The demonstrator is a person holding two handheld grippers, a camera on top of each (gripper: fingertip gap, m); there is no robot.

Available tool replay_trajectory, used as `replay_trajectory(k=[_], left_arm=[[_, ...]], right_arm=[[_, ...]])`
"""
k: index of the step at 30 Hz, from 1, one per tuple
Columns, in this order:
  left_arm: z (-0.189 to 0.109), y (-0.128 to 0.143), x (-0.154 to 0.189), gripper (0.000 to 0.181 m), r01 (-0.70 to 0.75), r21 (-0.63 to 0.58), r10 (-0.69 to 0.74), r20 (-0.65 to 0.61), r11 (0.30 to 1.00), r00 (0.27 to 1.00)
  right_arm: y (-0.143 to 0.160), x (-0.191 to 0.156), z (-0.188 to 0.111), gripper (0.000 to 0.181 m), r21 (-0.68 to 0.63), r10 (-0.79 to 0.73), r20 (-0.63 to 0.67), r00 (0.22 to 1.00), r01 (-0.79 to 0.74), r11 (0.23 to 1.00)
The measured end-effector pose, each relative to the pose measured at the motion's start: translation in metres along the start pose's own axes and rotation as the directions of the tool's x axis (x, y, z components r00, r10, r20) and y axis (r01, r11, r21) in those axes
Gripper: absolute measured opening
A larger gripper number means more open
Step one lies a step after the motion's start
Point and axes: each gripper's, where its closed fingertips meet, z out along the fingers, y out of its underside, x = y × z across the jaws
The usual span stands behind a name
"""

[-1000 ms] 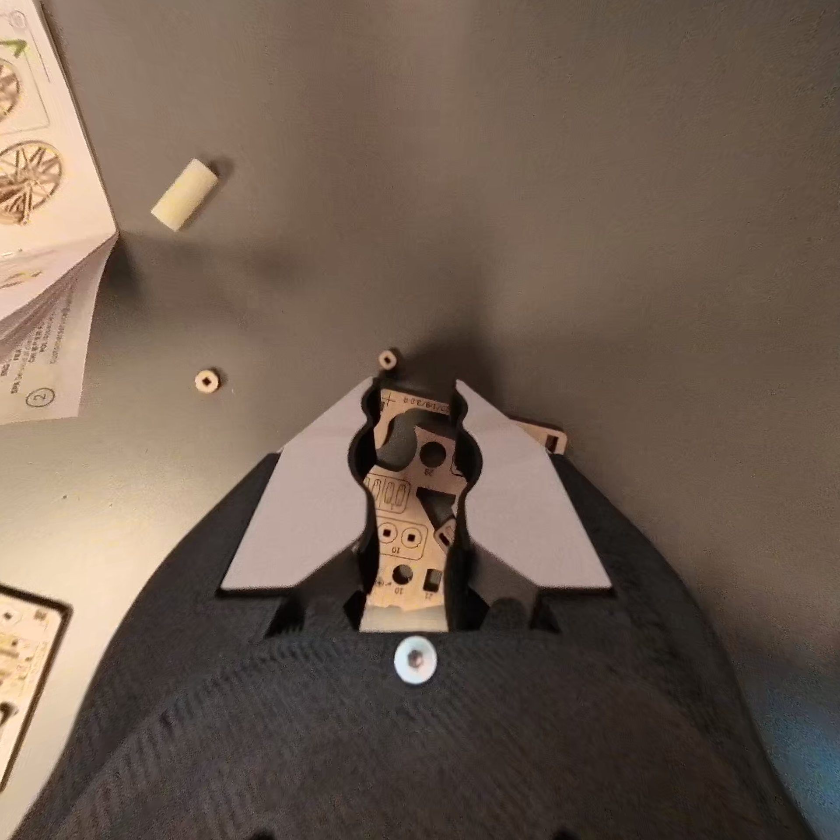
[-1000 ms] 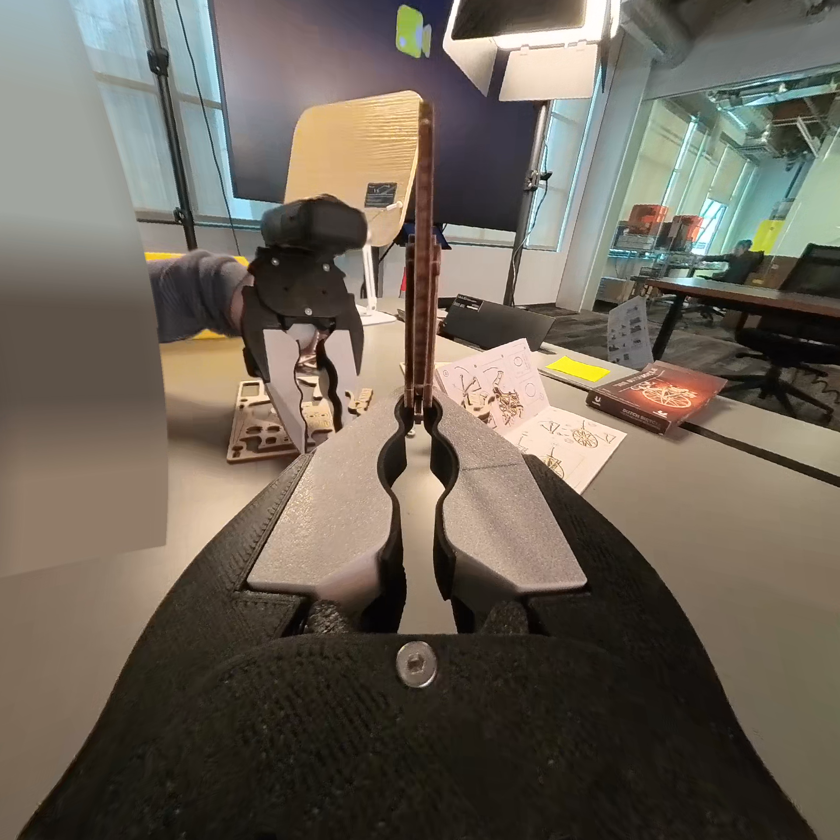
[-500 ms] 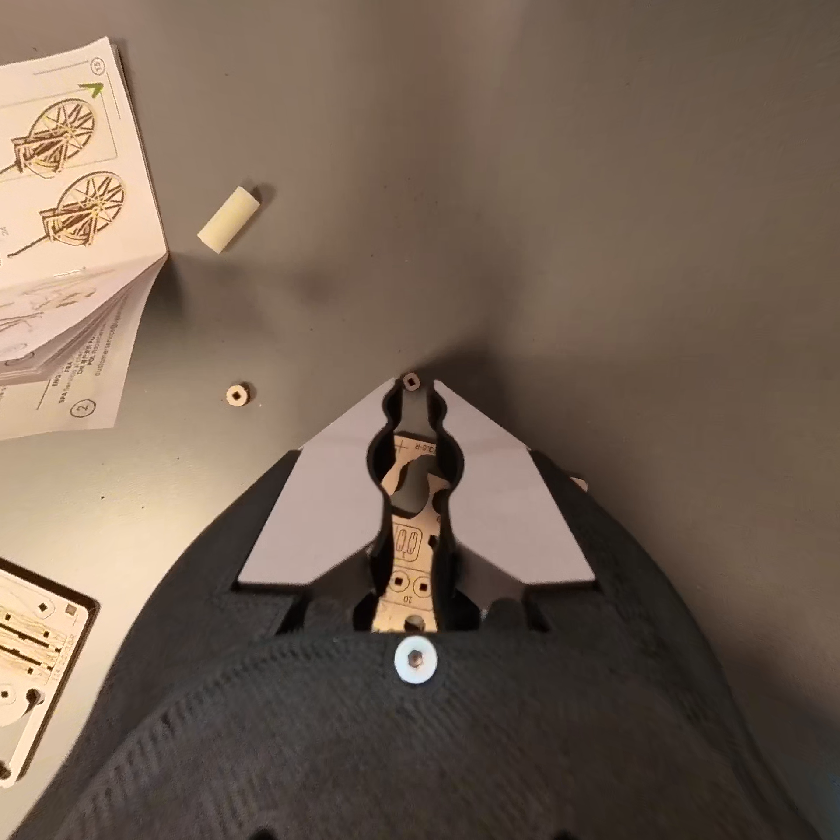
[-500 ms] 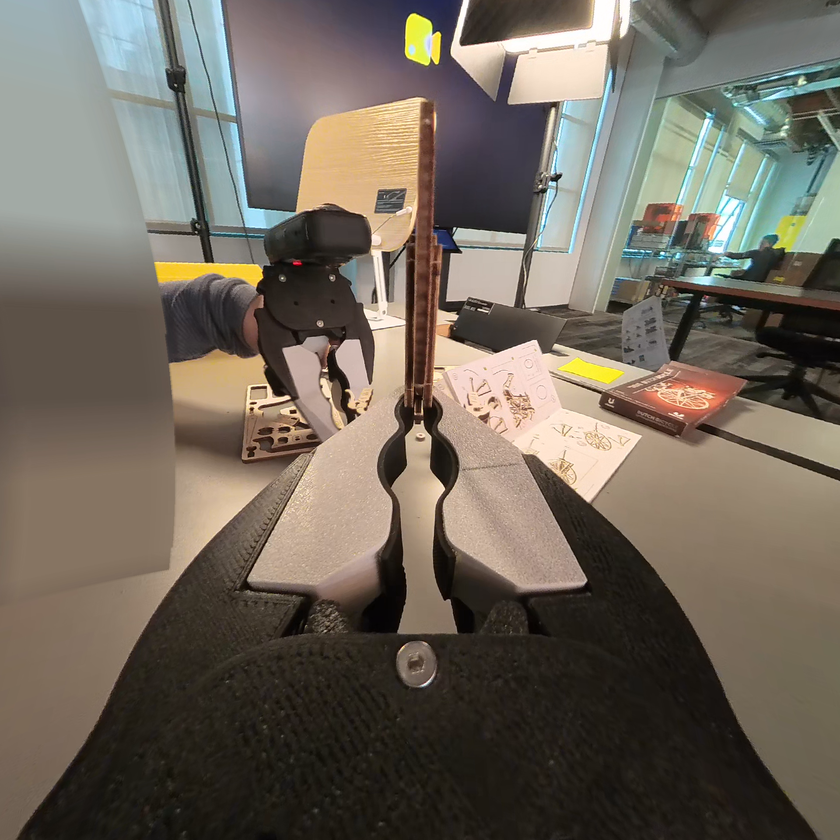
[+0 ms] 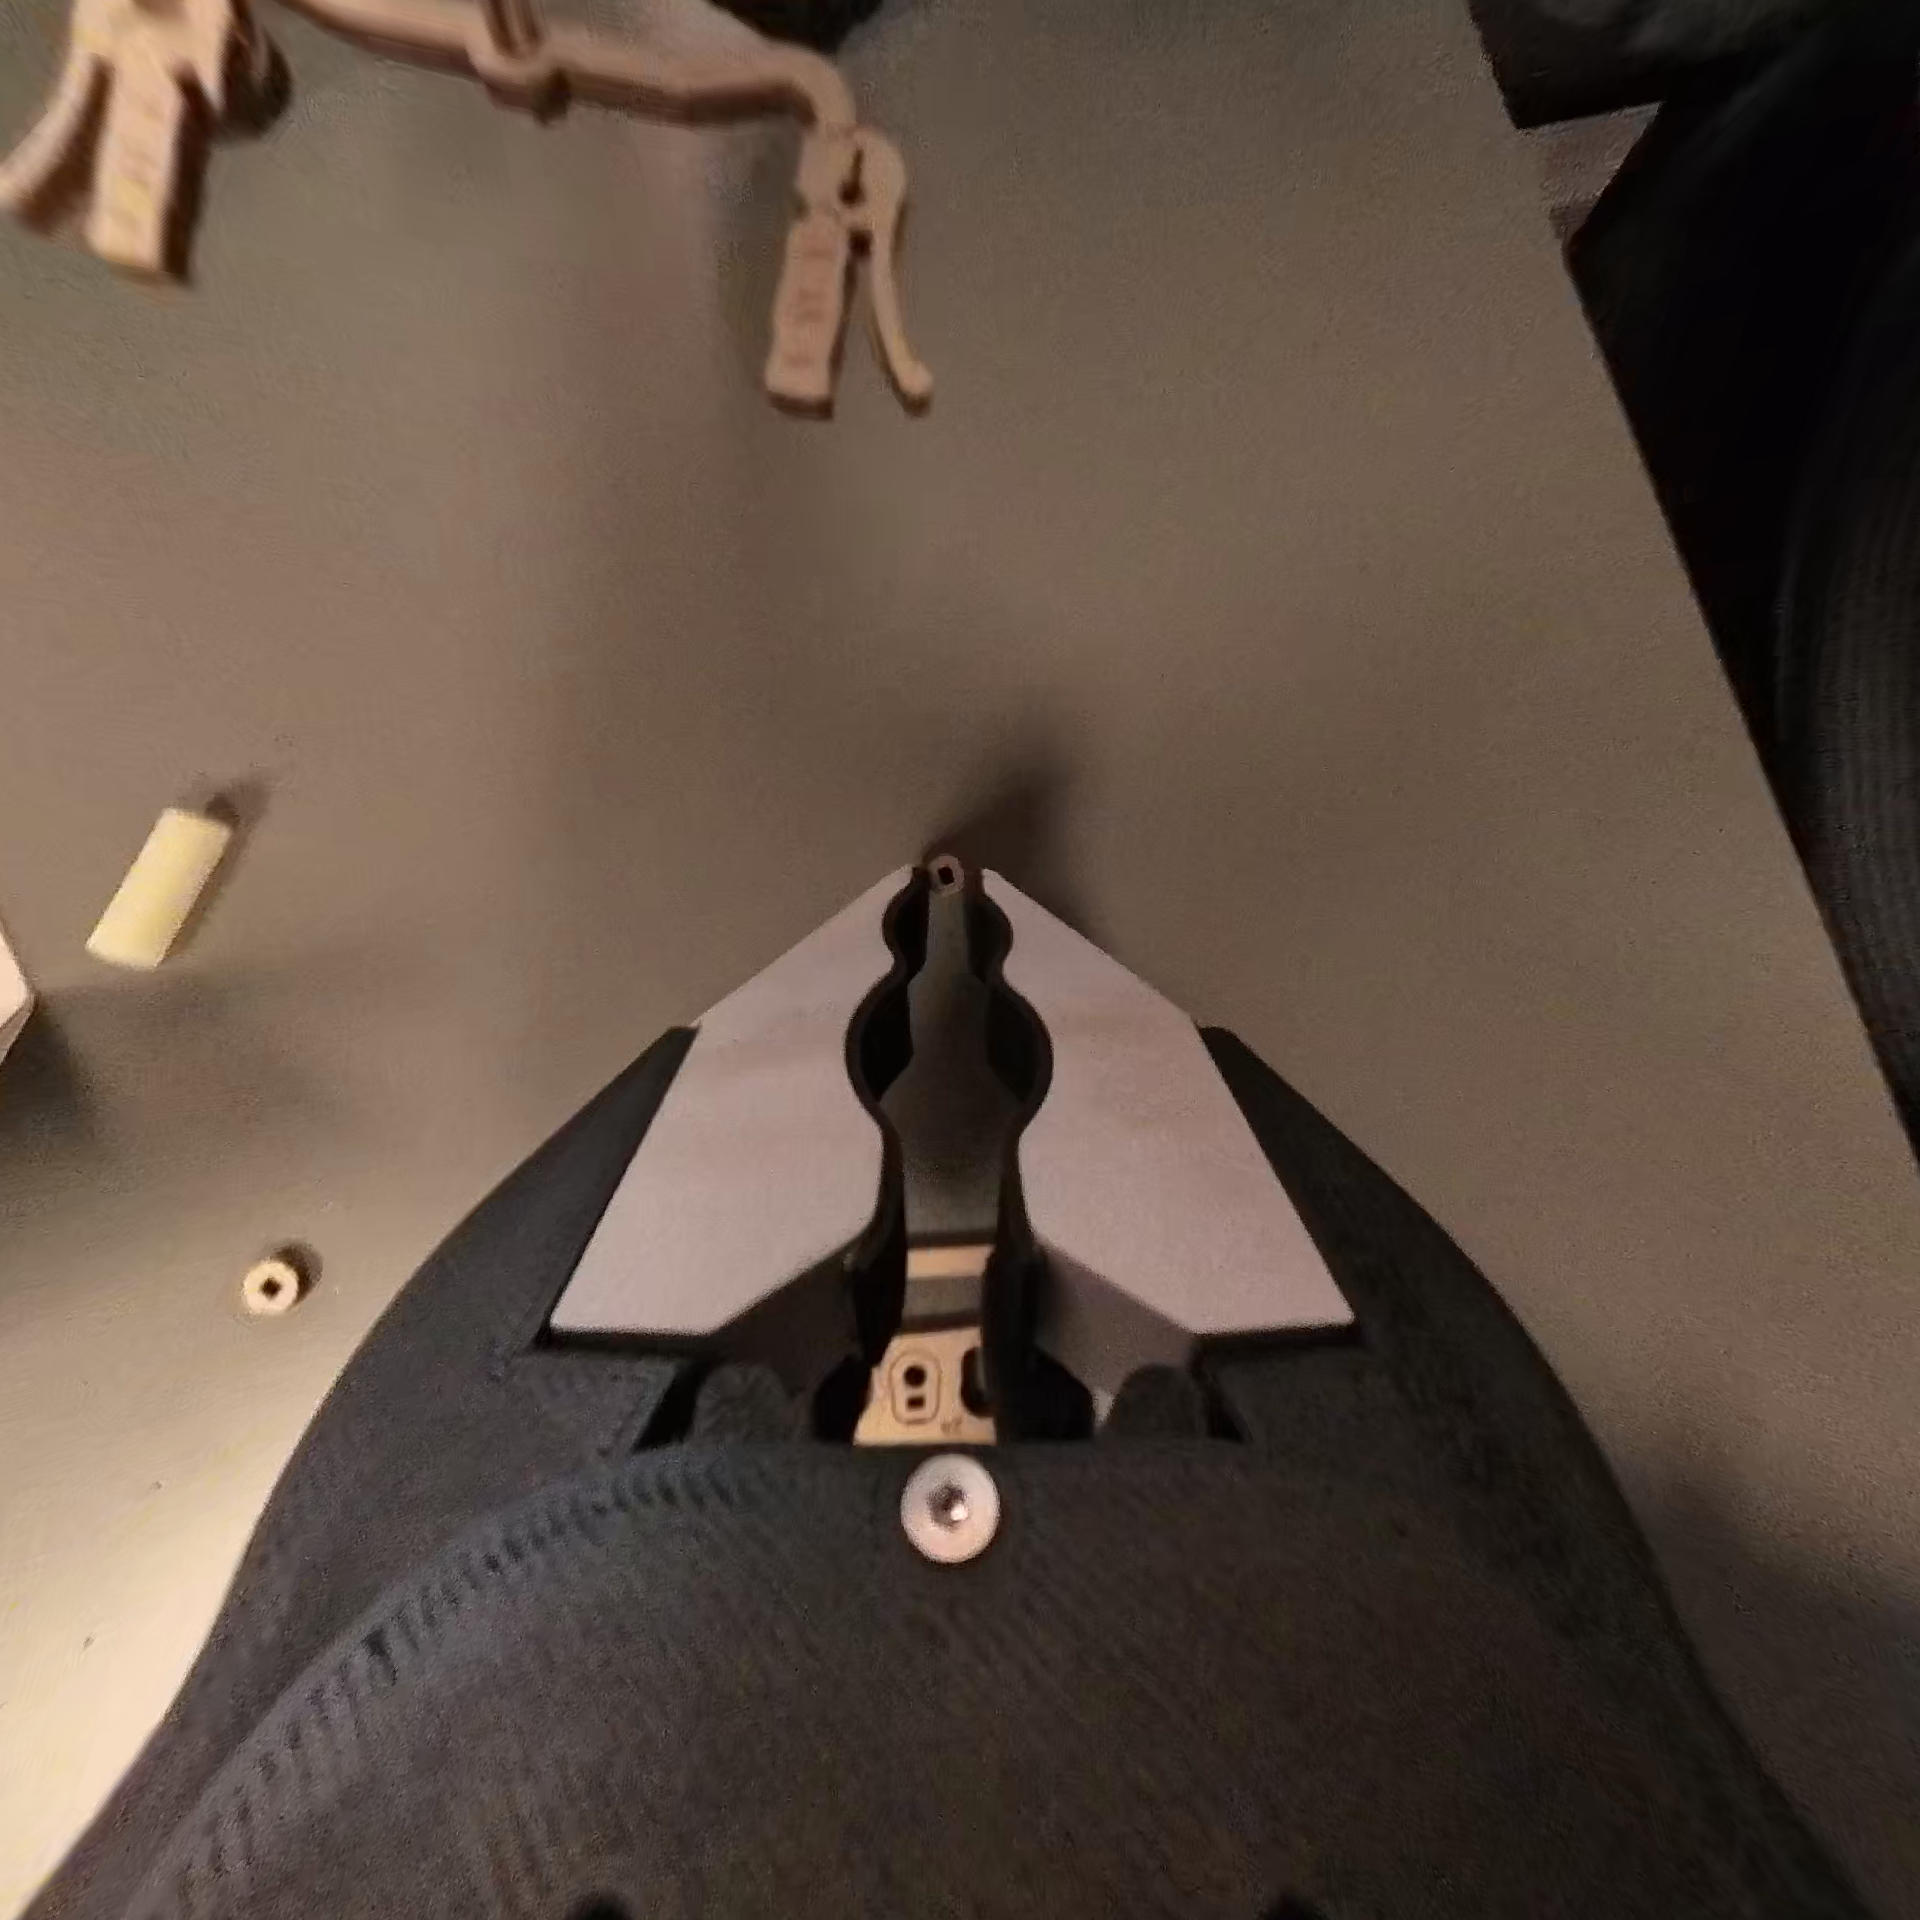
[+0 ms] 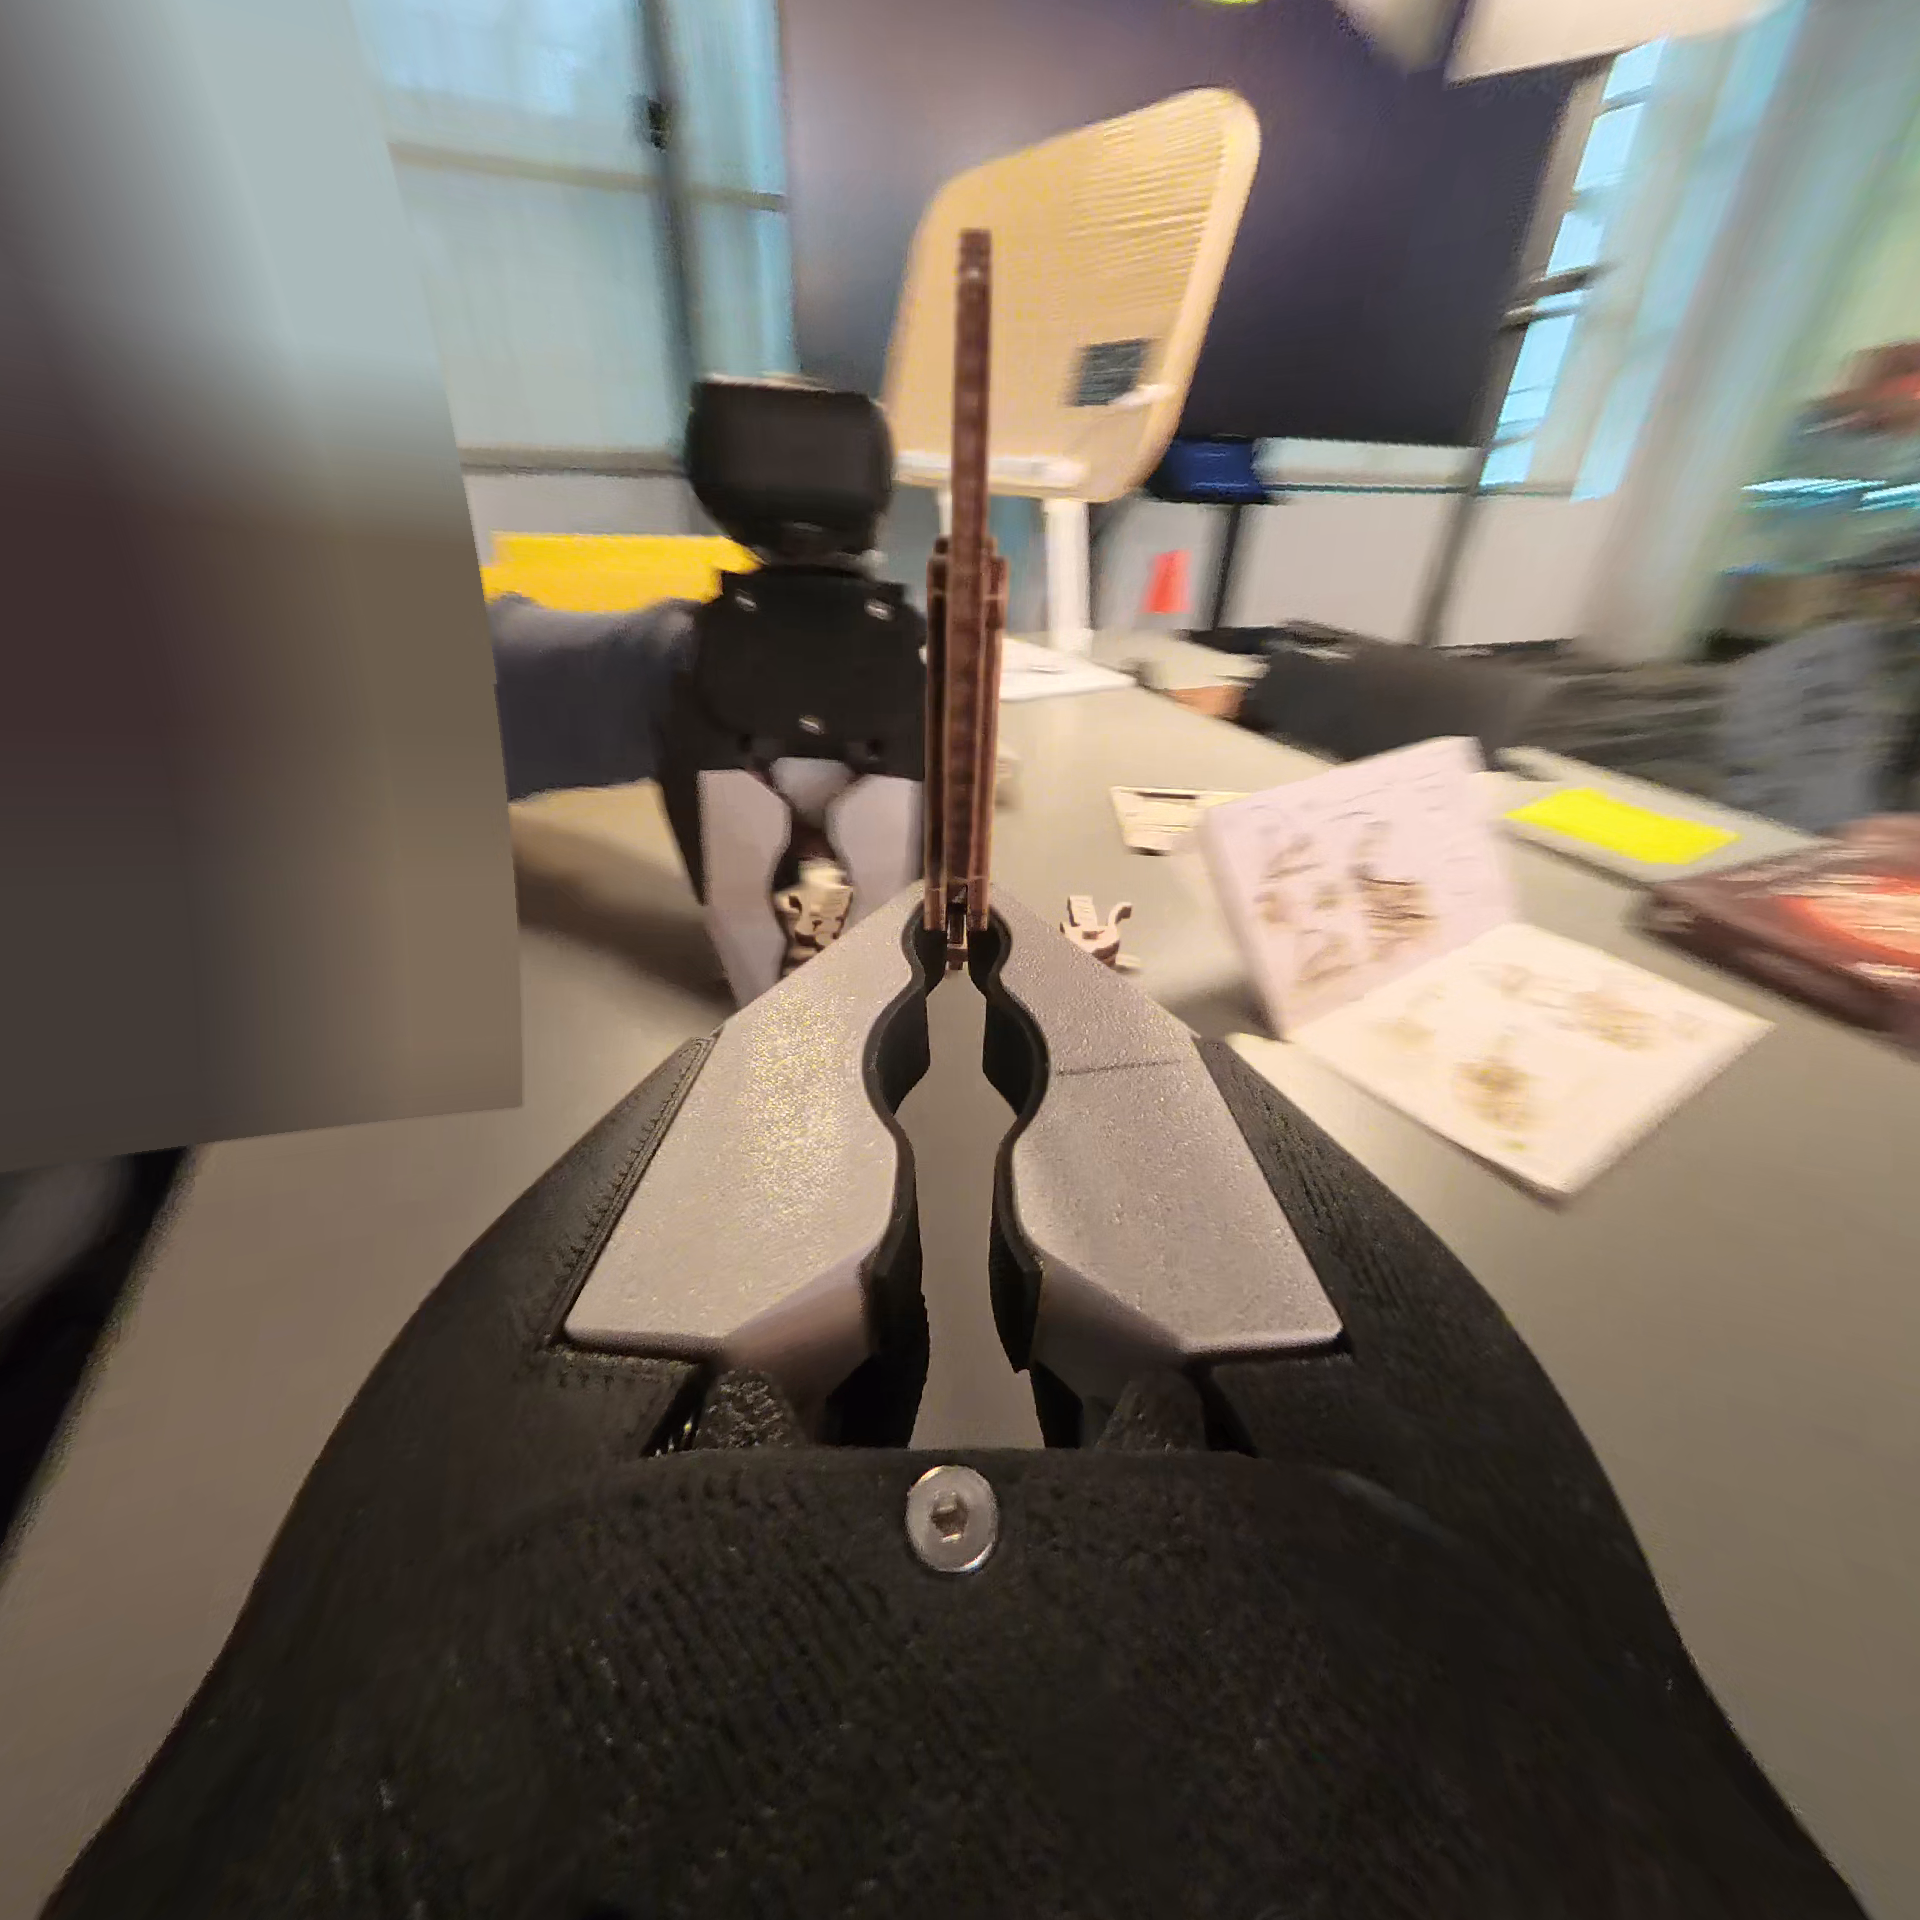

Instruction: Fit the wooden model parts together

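Note:
My left gripper [image 5: 948, 883] points down at the grey table [image 5: 1195, 623], shut on a small wooden ring [image 5: 948, 871] held at its fingertips. A strip of the punched wooden sheet [image 5: 920, 1397] shows through the gap behind the fingers. Loose wooden model parts [image 5: 831, 301] lie ahead of it, blurred. My right gripper [image 6: 956, 930] is shut on a flat wooden assembly [image 6: 971, 623], held upright and edge-on above the table. In the right wrist view the left gripper [image 6: 800, 883] is just left of that assembly, fingers down.
A cream cylinder [image 5: 161, 904] and a second small ring [image 5: 272, 1291] lie left of the left gripper. A dark shape [image 5: 1766, 520] fills the right edge. An open instruction booklet [image 6: 1371, 914], a dark red book [image 6: 1818, 925], a yellow note [image 6: 1621, 831] and a small wooden part [image 6: 1096, 925] lie on the right.
The left gripper closed on the small ring and carried it forward over the table, off the wooden sheet; the booklet left its view. In the right view it came closer to the held assembly.

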Motion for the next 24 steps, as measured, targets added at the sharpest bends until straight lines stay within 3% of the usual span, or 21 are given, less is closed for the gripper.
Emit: replay_trajectory(k=[1,4,7,10,14,18,24], left_arm=[[0.002,-0.003,0.002,0.011,-0.003,-0.001,0.003,0.000,1.000,1.000],[0.003,-0.006,0.005,0.050,0.003,0.003,-0.003,0.010,1.000,1.000],[-0.006,-0.009,0.007,0.065,-0.003,0.104,-0.001,0.042,0.995,0.999],[-0.016,-0.007,0.007,0.066,0.017,0.197,-0.031,0.069,0.980,0.997],[-0.025,0.003,0.006,0.061,0.069,0.204,-0.075,0.021,0.977,0.997],[-0.042,0.011,-0.006,0.054,0.140,0.262,-0.142,-0.010,0.955,0.990],[-0.052,0.016,-0.008,0.047,0.152,0.286,-0.151,-0.025,0.946,0.988]], right_arm=[[0.000,-0.004,0.000,0.001,0.005,0.019,0.037,0.999,-0.019,1.000],[-0.001,-0.015,0.005,0.001,0.010,0.074,0.139,0.988,-0.076,0.997],[0.002,-0.021,0.012,0.001,-0.011,0.123,0.191,0.974,-0.124,0.992],[0.015,-0.022,0.025,0.001,-0.119,0.176,0.194,0.965,-0.155,0.981],[0.043,-0.024,0.046,0.001,-0.315,0.275,0.167,0.947,-0.213,0.925],[0.053,-0.039,0.056,0.001,-0.404,0.388,0.165,0.907,-0.297,0.865],[0.065,-0.046,0.054,0.001,-0.462,0.276,0.142,0.950,-0.183,0.868]])
